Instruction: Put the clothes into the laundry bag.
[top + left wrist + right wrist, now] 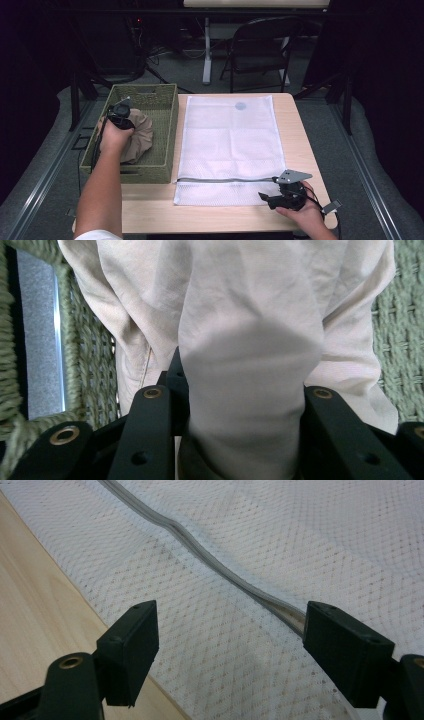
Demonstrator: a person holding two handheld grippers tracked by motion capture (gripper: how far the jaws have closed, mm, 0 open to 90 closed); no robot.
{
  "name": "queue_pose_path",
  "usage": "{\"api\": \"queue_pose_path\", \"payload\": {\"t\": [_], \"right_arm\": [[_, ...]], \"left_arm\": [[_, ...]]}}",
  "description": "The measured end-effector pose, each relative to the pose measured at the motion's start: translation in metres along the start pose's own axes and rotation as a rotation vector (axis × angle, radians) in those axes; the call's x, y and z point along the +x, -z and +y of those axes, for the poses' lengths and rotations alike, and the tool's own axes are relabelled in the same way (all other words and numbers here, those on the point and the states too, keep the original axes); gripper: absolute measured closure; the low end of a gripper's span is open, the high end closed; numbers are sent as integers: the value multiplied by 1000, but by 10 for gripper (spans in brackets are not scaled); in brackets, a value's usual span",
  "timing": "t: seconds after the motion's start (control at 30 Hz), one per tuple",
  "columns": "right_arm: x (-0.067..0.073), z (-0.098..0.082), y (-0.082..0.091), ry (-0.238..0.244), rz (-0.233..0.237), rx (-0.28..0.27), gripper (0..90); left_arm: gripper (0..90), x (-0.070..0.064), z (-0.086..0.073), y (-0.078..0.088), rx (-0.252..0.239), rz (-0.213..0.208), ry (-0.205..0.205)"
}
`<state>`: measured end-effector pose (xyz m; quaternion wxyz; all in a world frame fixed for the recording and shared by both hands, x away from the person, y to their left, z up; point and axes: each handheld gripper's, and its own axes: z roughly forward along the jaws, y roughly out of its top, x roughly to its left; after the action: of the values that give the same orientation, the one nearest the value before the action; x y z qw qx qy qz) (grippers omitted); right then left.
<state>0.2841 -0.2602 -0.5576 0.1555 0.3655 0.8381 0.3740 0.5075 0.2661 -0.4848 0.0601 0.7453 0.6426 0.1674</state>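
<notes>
The left gripper [120, 114] was down inside the woven basket [165, 131] at the left edge of the table [300, 145], and its fingers [150, 430] were clenched on a fold of the beige cloth [141, 136] that lay bunched in the basket. In the left gripper view the cloth [250, 340] rose between the two black fingers as a thick bundle, pressed on both sides, with the green weave of the basket [400, 340] showing to either side of it. The person's left hand [116, 137] held that gripper from above, the forearm coming in from the bottom of the high view.

The white mesh bag [230, 145] lay flat on the table just beside the basket, its grey zipper [225, 180] running across near the edge closest to the person. The right gripper [267, 197] rested at the near right corner of the bag, held by the right hand [305, 212]. Its fingers [131, 647] were released and stood wide apart over the mesh [220, 645], with the zipper [235, 577] passing between them and nothing gripped; bare wood of the table [35, 600] showed at the left of that view.
</notes>
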Motion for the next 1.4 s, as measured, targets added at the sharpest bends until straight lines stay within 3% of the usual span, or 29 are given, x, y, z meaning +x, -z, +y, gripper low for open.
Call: {"api": "queue_pose_path", "payload": {"t": [0.1, 0.57, 0.9, 1.03, 1.27, 1.4], "right_arm": [[0, 0, 1, 1, 0, 0, 220], [0, 0, 1, 5, 6, -5, 221], [0, 0, 1, 4, 1, -8, 221], [0, 0, 1, 2, 2, -6, 221], [0, 0, 1, 1, -1, -4, 220], [0, 0, 1, 4, 3, -3, 221]], "left_arm": [[637, 0, 1, 5, -18, -13, 10], [638, -1, 11, 33, -56, -13, -18], [638, 4, 13, 49, -71, -24, -4], [637, 7, 13, 60, -86, -51, 15], [638, 9, 14, 72, -95, -42, 5], [637, 11, 15, 81, -106, -60, 7]]}}
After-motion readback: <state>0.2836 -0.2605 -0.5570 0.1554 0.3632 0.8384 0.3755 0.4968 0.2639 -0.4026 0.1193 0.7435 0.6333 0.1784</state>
